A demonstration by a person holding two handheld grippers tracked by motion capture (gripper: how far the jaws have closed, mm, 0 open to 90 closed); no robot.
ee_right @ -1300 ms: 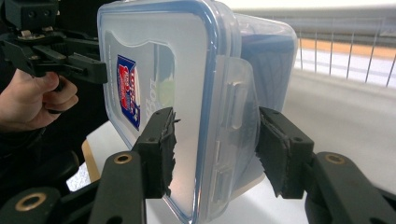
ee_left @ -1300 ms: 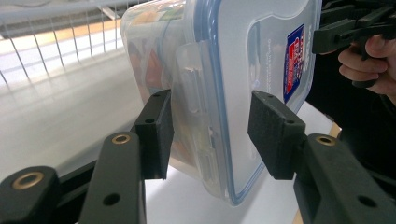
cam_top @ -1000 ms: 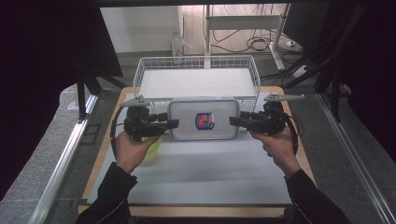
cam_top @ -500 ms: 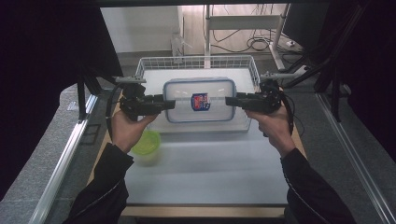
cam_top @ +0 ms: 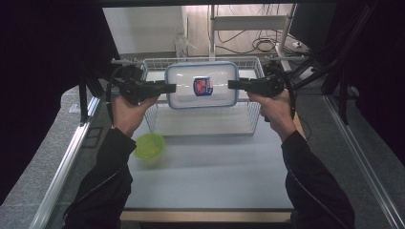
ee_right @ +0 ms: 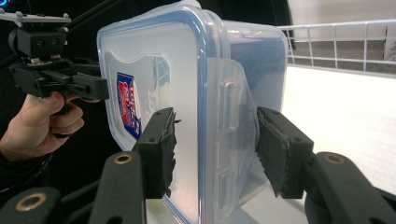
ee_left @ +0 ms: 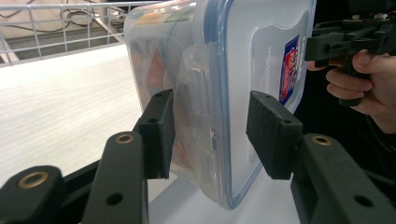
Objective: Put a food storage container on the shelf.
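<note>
A clear rectangular plastic box with a blue-rimmed lid [cam_top: 201, 85] hangs in the air over the white wire basket [cam_top: 154, 62], carried level between the two claws, its red and blue label facing up. The left claw [cam_top: 173, 88] pinches the short end nearer the basket's left wall; its jaws have just been closing further, with the box's latch flap between them, one pad on the tub wall and the other on the lid. The right claw [cam_top: 231, 85] clamps the opposite short end the same way, lid on one pad and tub on the other.

The step in hand looks like lowering the box into the basket. To do it well, both hands should probably sink together at one pace so the box stays flat and its contents do not slide. The box should stay centred between the basket's side walls, clear of the rim wires. The grips are best released only once the bottom rests on the basket floor, since either pad could slip on the smooth plastic. A small round green plastic bowl [cam_top: 149, 145] sits on the pale surface [cam_top: 205, 176] in front of the basket's left corner, out of the way
</note>
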